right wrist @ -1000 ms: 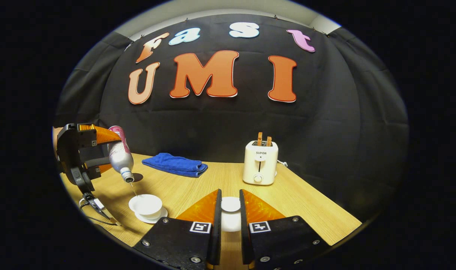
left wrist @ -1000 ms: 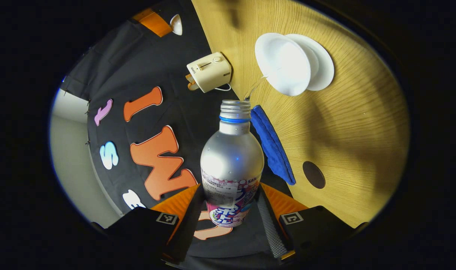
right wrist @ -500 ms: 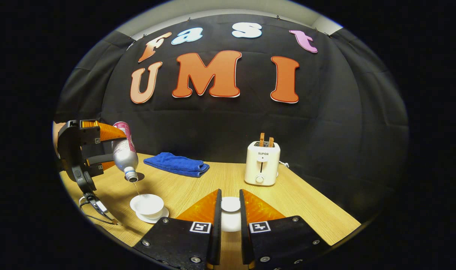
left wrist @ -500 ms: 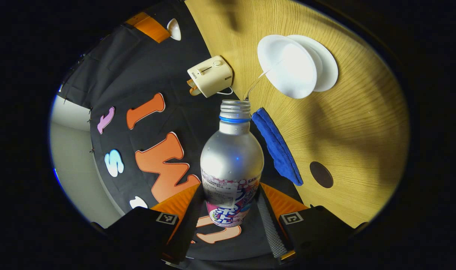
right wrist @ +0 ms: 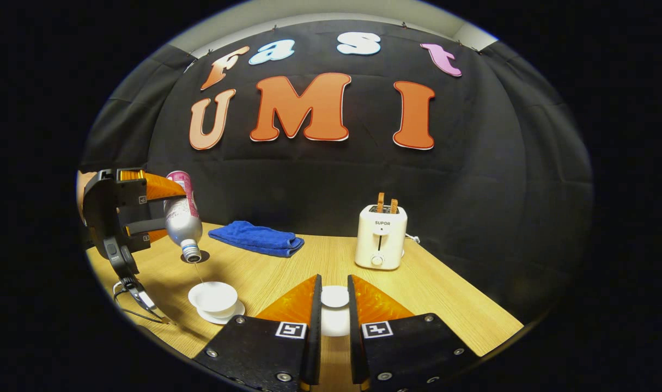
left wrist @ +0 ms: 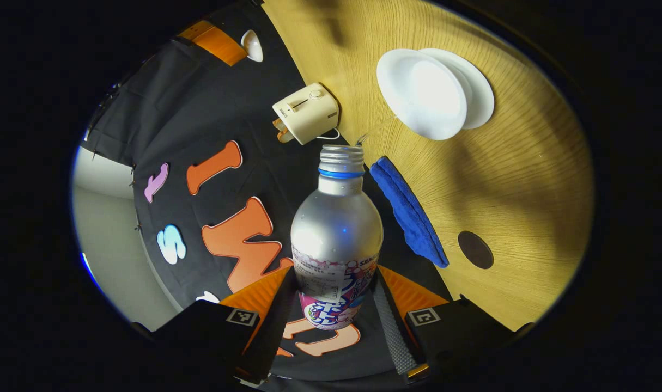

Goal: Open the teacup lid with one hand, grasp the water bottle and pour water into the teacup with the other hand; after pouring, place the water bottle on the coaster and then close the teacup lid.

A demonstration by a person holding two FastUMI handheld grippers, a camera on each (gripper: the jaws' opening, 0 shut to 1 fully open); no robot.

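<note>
The water bottle (left wrist: 336,239) is clamped, tilted neck-down, in the left hand-held gripper (left wrist: 333,305), above the teacup (right wrist: 215,298) at near left. The right hand-held gripper (right wrist: 332,305) grips the teacup lid (right wrist: 334,296).

A light wooden table (right wrist: 434,296) with visible grain carries everything. On it, a white saucer (right wrist: 230,316) bears an open white teacup (right wrist: 215,298). A folded blue towel (right wrist: 254,238) lies toward the back edge, with a dark round coaster (left wrist: 475,249) near it. A cream toaster (right wrist: 380,243) with two slices in its slots stands apart from the towel.
</note>
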